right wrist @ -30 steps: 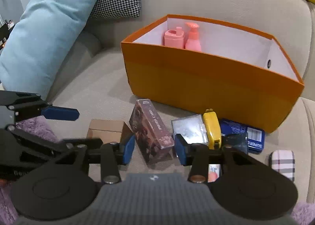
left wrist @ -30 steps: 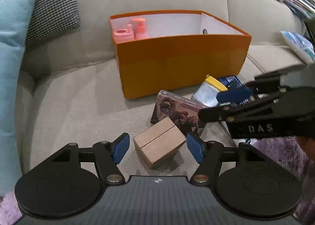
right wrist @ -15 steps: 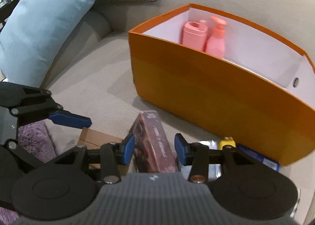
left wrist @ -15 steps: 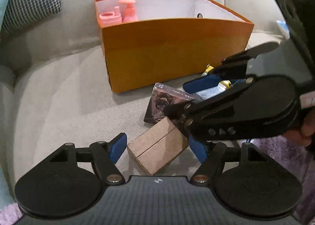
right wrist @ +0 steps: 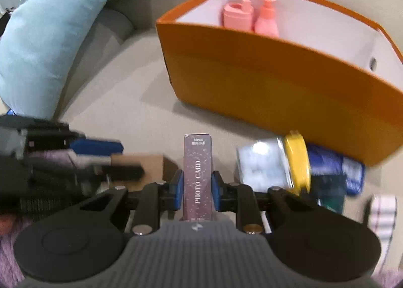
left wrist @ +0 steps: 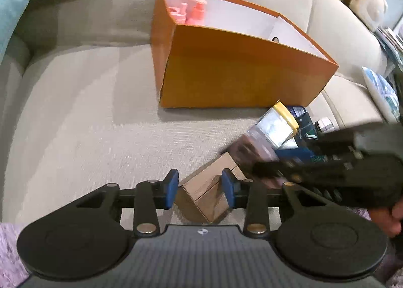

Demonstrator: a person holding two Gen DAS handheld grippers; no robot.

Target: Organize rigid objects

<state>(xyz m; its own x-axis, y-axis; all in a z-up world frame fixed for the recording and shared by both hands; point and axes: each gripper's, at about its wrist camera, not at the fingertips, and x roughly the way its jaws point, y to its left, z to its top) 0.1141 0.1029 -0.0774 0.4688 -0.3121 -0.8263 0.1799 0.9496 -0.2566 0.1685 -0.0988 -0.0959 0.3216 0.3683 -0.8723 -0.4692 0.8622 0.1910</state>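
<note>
While both claws have just been closing, worth checking each grip before lifting. Right claw (right wrist: 195, 191), low centre of its view, pinched on the upright photo card box (right wrist: 197, 169). Left claw (left wrist: 200, 188), narrowed round the brown carton (left wrist: 206, 188) at lower centre; contact unclear. Lift straight, then over the orange box (left wrist: 241, 73) rim, upper centre, clear of the pink bottles (right wrist: 252, 16).

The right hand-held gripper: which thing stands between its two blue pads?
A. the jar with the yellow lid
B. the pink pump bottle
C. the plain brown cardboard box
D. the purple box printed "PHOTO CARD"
D: in the right wrist view, the right hand-held gripper presses its pads on both sides of the purple box, whose print reads "PHOTO CARD".
</note>
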